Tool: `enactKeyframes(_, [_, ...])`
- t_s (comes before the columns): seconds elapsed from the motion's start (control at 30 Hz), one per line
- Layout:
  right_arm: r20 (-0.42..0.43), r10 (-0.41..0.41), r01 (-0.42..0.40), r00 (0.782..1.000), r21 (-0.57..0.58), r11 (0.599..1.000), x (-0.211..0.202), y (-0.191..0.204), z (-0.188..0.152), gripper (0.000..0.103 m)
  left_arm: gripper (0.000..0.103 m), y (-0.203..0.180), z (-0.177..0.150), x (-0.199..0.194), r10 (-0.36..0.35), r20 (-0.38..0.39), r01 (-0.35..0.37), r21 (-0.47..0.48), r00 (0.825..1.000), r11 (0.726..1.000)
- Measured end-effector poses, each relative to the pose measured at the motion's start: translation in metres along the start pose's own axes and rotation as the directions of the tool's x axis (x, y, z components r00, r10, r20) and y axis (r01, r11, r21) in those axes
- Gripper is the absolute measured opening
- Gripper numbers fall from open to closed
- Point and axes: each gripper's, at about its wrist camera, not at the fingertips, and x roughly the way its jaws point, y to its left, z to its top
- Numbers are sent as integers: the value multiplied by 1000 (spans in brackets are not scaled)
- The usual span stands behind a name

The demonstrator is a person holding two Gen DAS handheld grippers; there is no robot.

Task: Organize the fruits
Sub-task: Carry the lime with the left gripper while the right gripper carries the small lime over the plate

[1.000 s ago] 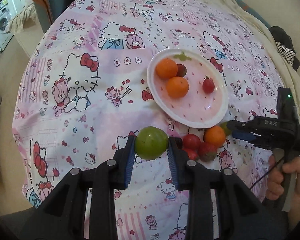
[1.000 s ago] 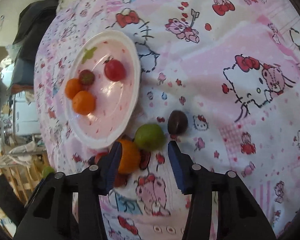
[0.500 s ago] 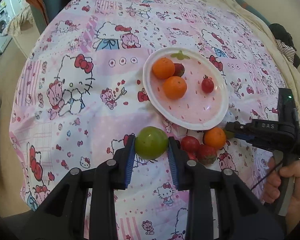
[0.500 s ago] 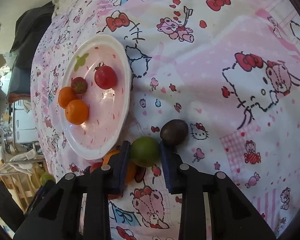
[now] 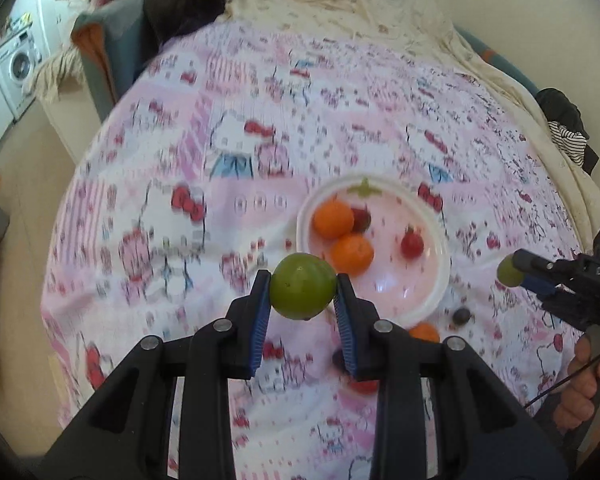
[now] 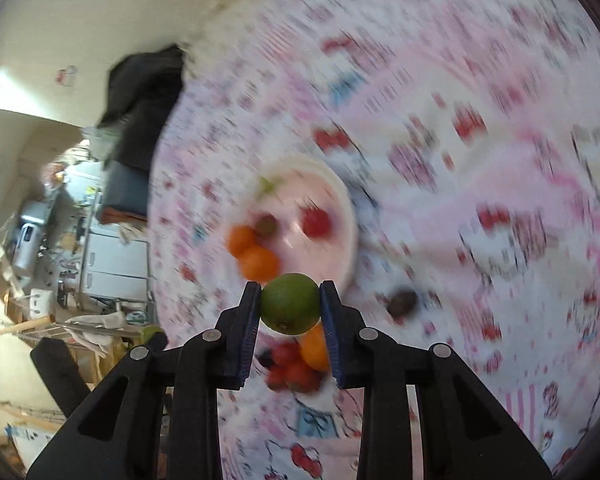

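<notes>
Up we lifted both claws, left claw (image 5: 302,300) gripping one round green fruit (image 5: 302,286), right claw (image 6: 289,306) freshly clamped on another green fruit (image 6: 290,303), bound for the white plate (image 5: 436,292).

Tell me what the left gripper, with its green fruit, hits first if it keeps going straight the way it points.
Probably the white plate, near its closer rim beside the nearer orange; depth is uncertain. The left gripper carries the green fruit ahead of it.
</notes>
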Motion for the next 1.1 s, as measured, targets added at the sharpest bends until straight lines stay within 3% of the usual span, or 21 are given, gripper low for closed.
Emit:
enactKeyframes(0.2, [15,19,-18,1000,-67,998,14,20,32,31,27,-13,37,19,-7,3,7,34,1000,999])
enactKeyframes(0.5, [-46,-71,65,996,-117,991,58,11,69,31,27,-46,59,63,-11,-18,13,119,1000,993])
enactKeyframes(0.77, [-126,-164,143,978,-164,976,99,-1,72,31,27,-64,55,106,-1,-65,13,186,998,983])
enactKeyframes(0.87, [-153,-176,153,973,-152,977,108,-8,67,31,27,-68,51,119,-44,-126,65,161,991,985])
enactKeyframes(1.1, [-163,-193,173,968,-129,976,113,-15,68,32,28,-79,43,128,12,-119,16,234,993,972])
